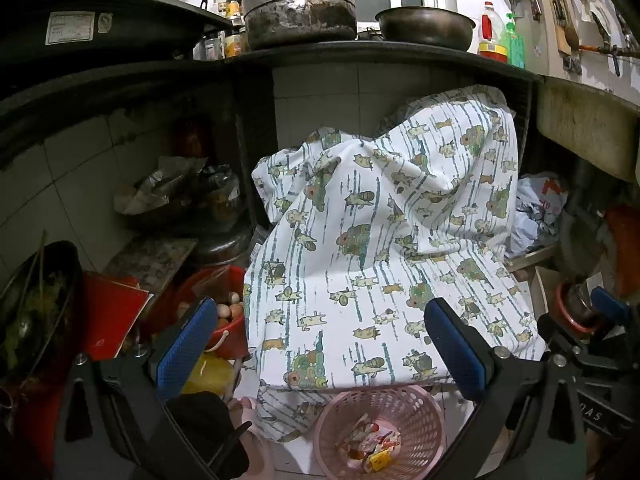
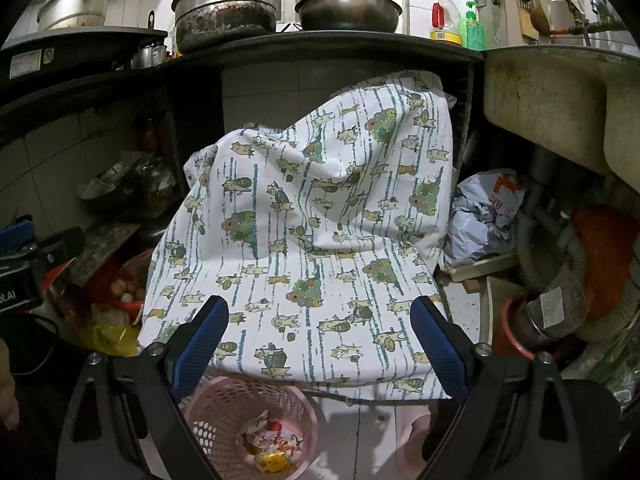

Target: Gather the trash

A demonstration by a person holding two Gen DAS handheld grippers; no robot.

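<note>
Both claws, the left gripper (image 1: 322, 354) and the right gripper (image 2: 320, 346), are spread wide and hold nothing. Wrappers (image 2: 270, 446) lie inside the pink basket (image 2: 212, 404) on the floor, below the printed cloth (image 2: 316, 216).

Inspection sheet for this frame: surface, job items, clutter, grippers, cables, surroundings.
Surface: pale floor under a dark counter; a printed cloth drapes something hidden.
Job's things: pink basket on the floor with wrappers inside.
Clutter: red bowl of eggs, yellow bag, crumpled plastic bag, jar.
Grippers: left gripper and right gripper both open, holding nothing, above the basket.
Cables: nothing seen; a grey drain hose under the sink.
Surroundings: pot, metal bowl, oil bottle, green soap bottle.
</note>
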